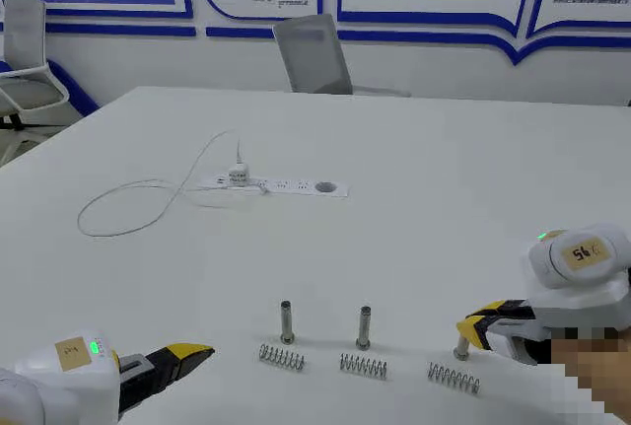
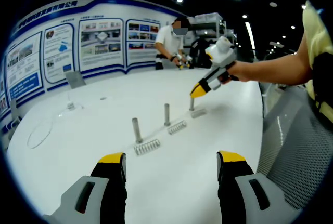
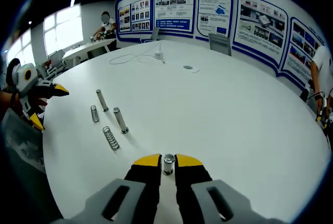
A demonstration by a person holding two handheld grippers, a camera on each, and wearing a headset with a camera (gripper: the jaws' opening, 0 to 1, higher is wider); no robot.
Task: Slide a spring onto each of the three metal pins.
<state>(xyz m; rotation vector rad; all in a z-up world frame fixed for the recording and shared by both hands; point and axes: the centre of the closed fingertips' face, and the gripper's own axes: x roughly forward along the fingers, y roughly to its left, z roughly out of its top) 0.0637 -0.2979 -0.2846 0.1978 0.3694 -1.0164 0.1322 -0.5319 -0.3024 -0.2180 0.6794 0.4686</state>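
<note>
My right gripper [image 3: 167, 160] has its jaws pinched on the right pin [image 1: 460, 350] near its top, and that pin stands upright on the white table [image 1: 424, 198]. The middle pin [image 1: 364, 326] and left pin [image 1: 287, 321] stand free in the same row. Three springs lie flat just in front, one before each pin: left spring [image 1: 281, 356], middle spring [image 1: 363, 366], right spring [image 1: 454, 378]. My left gripper [image 2: 171, 159] hovers at the near edge, left of the springs, jaws wide apart and empty. A power strip [image 1: 296, 187] lies further back
</note>
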